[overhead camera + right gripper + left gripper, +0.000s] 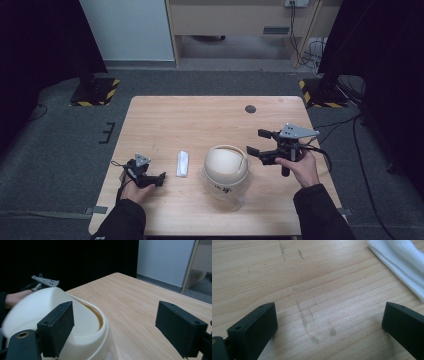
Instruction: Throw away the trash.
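both my grippers open and empty over the desk [200, 120].
my right gripper [257, 142] has its jaws spread wide, holding nothing; the cream bin [226, 170], round with a domed swing lid, stands just beyond its left jaw, not touching. my left gripper [161, 178] sits low with jaws wide apart on bare wood; the folded white cloth [397, 262] lies ahead, past its right jaw.
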Motion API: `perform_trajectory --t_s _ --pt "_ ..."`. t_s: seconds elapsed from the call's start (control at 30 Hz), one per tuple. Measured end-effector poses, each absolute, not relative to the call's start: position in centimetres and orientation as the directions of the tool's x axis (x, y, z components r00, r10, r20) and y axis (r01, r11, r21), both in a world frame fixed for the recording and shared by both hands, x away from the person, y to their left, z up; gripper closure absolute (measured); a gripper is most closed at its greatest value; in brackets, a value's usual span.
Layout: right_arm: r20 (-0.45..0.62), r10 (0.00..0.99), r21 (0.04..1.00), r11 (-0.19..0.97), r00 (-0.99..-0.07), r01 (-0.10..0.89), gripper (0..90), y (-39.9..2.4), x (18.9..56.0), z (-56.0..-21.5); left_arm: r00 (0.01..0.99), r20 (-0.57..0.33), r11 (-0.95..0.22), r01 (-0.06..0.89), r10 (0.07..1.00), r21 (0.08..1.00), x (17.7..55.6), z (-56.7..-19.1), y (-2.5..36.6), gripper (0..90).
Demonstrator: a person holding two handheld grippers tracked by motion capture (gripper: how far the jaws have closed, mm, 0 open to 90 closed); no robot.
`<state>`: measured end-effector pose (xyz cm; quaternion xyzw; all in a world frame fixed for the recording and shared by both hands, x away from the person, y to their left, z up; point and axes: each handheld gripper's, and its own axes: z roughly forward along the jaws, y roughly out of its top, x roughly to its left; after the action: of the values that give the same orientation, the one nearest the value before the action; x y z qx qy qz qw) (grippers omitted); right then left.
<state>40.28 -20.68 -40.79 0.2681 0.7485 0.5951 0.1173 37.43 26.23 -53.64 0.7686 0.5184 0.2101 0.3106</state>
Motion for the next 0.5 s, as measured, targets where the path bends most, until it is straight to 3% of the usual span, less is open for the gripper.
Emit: perform_trajectory --t_s 0.5 --pt "0.122 0.504 0.957 0.168 -0.855 0.236 11.8 -19.1 35.7 -41.2 0.375 0.001 -0.270 0.666 0.927 0.695 37.4 -53.6 26.2 0.0"
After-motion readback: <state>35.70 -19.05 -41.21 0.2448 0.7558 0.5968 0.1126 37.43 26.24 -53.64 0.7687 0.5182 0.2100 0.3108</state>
